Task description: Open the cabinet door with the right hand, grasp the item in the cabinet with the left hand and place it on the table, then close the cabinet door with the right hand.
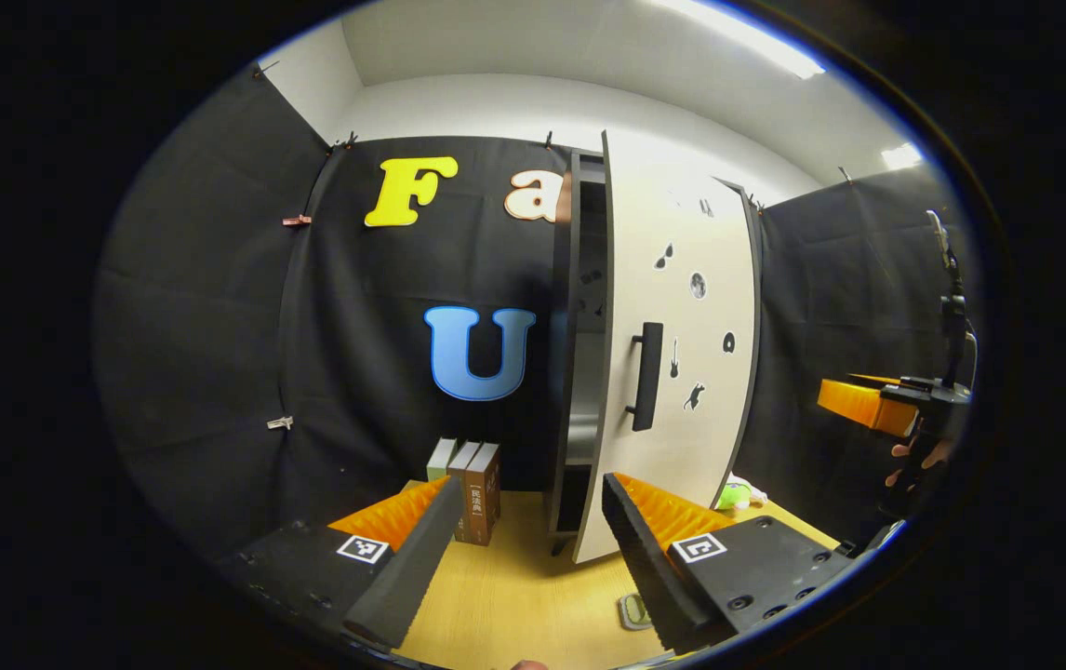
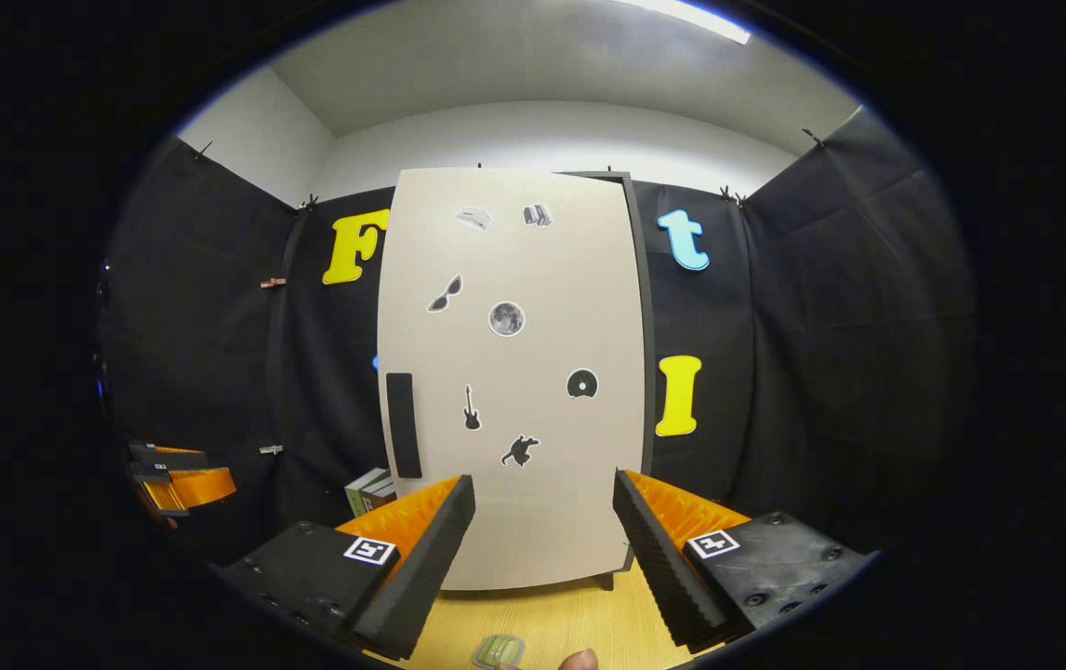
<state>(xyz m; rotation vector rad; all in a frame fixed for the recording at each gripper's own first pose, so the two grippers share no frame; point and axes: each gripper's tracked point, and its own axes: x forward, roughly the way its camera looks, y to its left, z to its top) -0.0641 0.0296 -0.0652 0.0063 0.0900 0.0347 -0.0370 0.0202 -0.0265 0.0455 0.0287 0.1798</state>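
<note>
The tall cabinet stands on the wooden table point(image 1: 514, 596). Its pale door point(image 1: 686, 372), dotted with small stickers, hangs ajar, with a dark gap point(image 1: 584, 372) at its left edge. Nothing inside can be made out. The black bar handle point(image 1: 646, 377) sits near that edge. My left gripper point(image 1: 524, 558) is open and empty, a short way in front of the gap. In the right gripper view the door point(image 2: 533, 437) faces me with the handle point(image 2: 403, 423) at its left. My right gripper point(image 2: 542, 558) is open and empty before the door, apart from it.
Upright books point(image 1: 474, 491) stand left of the cabinet. A green soft thing point(image 1: 736, 493) lies at the cabinet's right. A small pale green rounded object point(image 2: 500, 649) lies on the table near the front. The other gripper point(image 1: 872, 405) is held by a hand at far right.
</note>
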